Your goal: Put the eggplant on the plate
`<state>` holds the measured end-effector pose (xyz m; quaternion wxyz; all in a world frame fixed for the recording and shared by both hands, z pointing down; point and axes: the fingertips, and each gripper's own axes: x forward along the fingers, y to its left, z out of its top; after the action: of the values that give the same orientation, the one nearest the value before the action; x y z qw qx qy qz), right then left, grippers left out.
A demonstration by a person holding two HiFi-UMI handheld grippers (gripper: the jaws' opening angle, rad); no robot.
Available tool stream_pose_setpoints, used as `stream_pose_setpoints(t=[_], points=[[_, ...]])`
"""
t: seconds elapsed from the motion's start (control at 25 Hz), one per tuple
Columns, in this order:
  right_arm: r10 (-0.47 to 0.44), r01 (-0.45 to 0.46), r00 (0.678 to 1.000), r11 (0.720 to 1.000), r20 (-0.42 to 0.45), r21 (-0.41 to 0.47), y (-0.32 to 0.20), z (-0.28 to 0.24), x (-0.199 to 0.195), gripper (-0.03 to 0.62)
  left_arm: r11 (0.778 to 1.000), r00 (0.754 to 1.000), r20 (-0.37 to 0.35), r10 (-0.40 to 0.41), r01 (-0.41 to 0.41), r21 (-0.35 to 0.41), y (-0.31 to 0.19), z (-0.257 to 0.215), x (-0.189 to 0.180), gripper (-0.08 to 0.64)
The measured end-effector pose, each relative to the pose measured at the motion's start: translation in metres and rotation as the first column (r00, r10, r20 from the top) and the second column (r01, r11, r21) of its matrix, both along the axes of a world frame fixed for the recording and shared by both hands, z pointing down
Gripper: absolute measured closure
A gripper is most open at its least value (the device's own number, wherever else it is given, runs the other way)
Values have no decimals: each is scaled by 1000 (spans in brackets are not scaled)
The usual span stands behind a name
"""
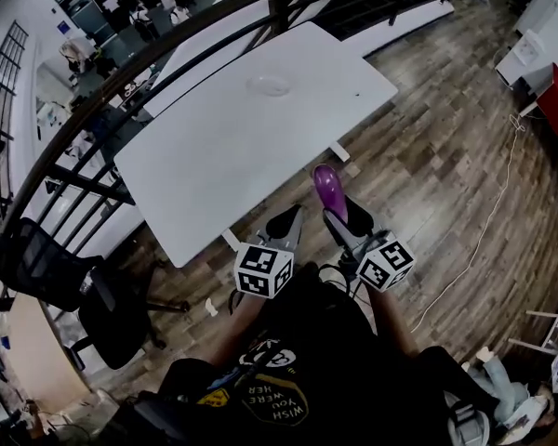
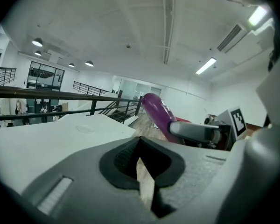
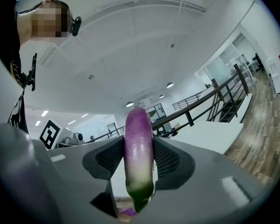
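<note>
Held eggplant (image 1: pixel 327 187) upright, mid-body, in right gripper (image 3: pixel 138 158), pads wide-set, just short of table (image 1: pixel 214 161) edge; plate (image 1: pixel 269 85) well across table; left gripper (image 2: pixel 141 160) closed, empty; judged light, firm, slick-skinned, best taken at thick middle.

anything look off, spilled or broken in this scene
Nothing stands out. The eggplant stands upright, clamped in the right tool over the wooden floor, short of the white table. The plate lies flat and empty on the table. Nothing looks spilled or damaged.
</note>
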<state>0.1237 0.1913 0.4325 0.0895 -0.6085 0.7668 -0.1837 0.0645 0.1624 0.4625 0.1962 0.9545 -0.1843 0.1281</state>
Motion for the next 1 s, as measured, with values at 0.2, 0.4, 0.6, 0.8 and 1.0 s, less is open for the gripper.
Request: stream_pose_setpoints(t=[0.2,0.4,0.6,0.8,1.0], points=[[-28,28,999,1000,16,1,-43,-2,27,390,999,1000,8,-23,24,-44,-44,12,28,555],[-17,17,1000,1000,8,-13,-103,12,51,390,1000,1000,-4,-13,13,-2,-107,13,57,555],[-13,12,999,1000,-37,-19,-172,6,56,390,999,999,-24,-32,32,-13,-184,14,67,555],[11,-14,999,998,-50,-53,-229,10,61,390,999,999,-35,-22,20,-51,-244,21,71,555],[15,-19,999,996,-48,-89,-264,21,60,390,997,1000,-21,-20,18,-77,-282,33,71,555]])
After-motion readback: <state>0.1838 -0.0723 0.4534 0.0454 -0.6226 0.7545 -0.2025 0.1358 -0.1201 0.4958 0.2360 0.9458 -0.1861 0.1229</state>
